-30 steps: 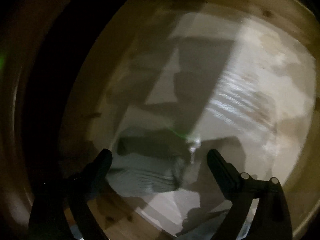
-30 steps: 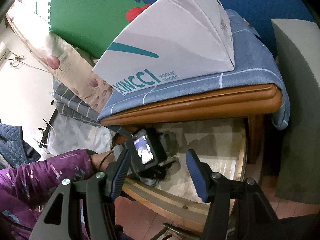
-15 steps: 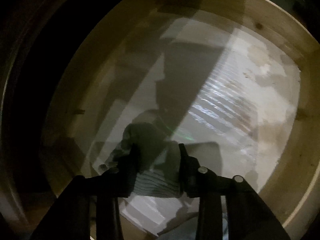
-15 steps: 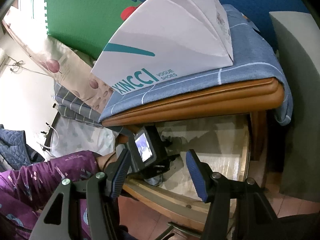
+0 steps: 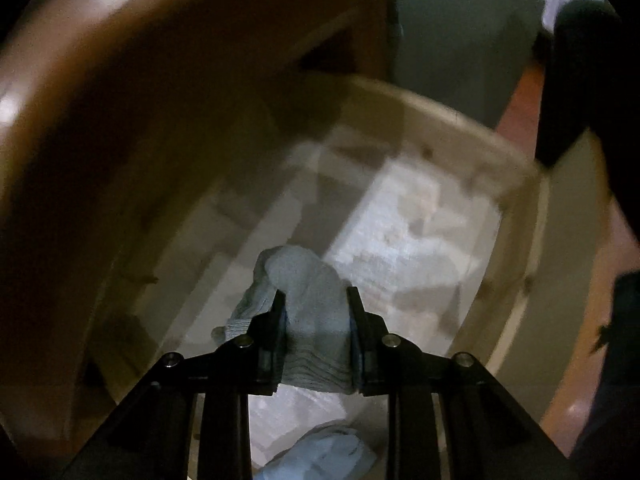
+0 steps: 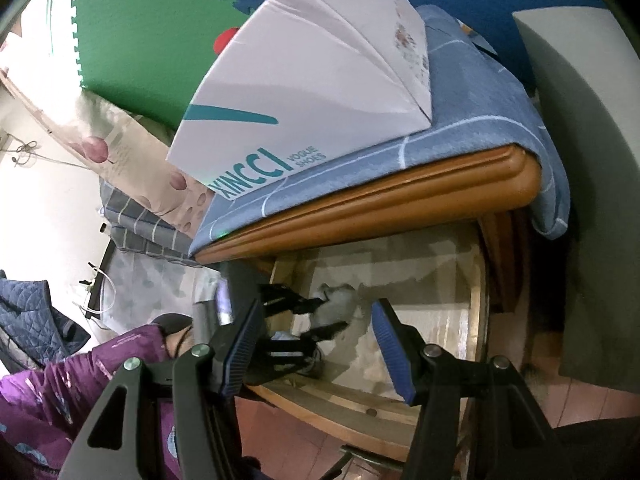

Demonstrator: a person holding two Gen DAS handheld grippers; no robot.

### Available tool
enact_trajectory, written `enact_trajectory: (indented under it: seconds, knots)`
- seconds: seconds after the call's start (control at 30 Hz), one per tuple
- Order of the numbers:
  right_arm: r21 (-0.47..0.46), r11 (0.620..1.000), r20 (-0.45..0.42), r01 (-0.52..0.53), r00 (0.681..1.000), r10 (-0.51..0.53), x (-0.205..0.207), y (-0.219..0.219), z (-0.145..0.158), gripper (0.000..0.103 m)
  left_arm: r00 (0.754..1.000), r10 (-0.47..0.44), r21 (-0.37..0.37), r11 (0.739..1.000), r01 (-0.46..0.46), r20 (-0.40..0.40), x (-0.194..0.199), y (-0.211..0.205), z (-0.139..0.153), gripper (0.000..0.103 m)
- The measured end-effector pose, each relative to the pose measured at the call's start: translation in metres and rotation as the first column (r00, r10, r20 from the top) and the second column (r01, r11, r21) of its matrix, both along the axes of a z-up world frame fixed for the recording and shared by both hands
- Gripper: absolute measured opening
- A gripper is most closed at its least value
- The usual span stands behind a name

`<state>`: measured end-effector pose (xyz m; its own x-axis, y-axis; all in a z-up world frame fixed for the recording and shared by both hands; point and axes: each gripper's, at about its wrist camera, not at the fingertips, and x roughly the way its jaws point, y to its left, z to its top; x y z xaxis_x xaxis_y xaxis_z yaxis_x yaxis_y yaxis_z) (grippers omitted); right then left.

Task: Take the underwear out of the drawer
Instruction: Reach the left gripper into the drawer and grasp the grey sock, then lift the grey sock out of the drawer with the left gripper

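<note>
Now the left gripper [image 5: 316,308] is clamped tight on the grey underwear [image 5: 310,320], low in the centre of the left wrist view, the fabric bunched between both fingers and bulging up past the tips. Behind it lies the pale lined floor of the open drawer [image 5: 516,248], and a second light-blue garment [image 5: 320,456] sits at the bottom edge. Over in the right wrist view, the right gripper [image 6: 320,344] hangs with its blue-padded fingers spread wide, gripping nothing, in front of the drawer. Above, a white shoe box [image 6: 312,80] rests on a blue cloth [image 6: 480,108].
</note>
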<state>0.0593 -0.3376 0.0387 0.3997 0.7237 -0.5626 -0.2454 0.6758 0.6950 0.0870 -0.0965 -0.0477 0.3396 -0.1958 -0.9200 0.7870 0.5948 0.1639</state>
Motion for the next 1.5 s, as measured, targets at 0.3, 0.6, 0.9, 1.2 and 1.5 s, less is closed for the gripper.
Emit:
enact_trajectory:
  seconds: [0.3,0.6,0.9,1.2,1.5]
  knots:
    - [-0.025,1.000,-0.019,0.000,1.000,0.000,0.000,0.001,-0.004,0.059,0.997,0.064,-0.172,0.984,-0.056,0.042,-0.024,-0.001,0.065,0.024]
    - [-0.031,0.999,-0.059,0.023,0.998,-0.024,0.003,-0.002,-0.012,0.059,0.991,0.116,-0.258,0.961,-0.097,0.060,-0.041,0.004,0.094,0.024]
    - [-0.040,0.999,-0.076,0.029,0.997,-0.032,0.004,-0.001,-0.015,0.059,0.985,0.165,-0.427,0.895,-0.133,0.040,-0.059,0.026,0.174,0.024]
    - [-0.036,0.999,-0.071,0.029,0.997,-0.031,0.003,-0.002,-0.015,0.059,0.979,0.201,-0.592,0.794,-0.135,0.046,-0.056,0.042,0.275,0.025]
    - [-0.024,0.999,-0.062,0.030,0.998,-0.031,0.001,-0.005,-0.014,0.059,0.929,0.327,-0.580,0.796,-0.173,0.172,0.011,0.039,0.340,0.025]
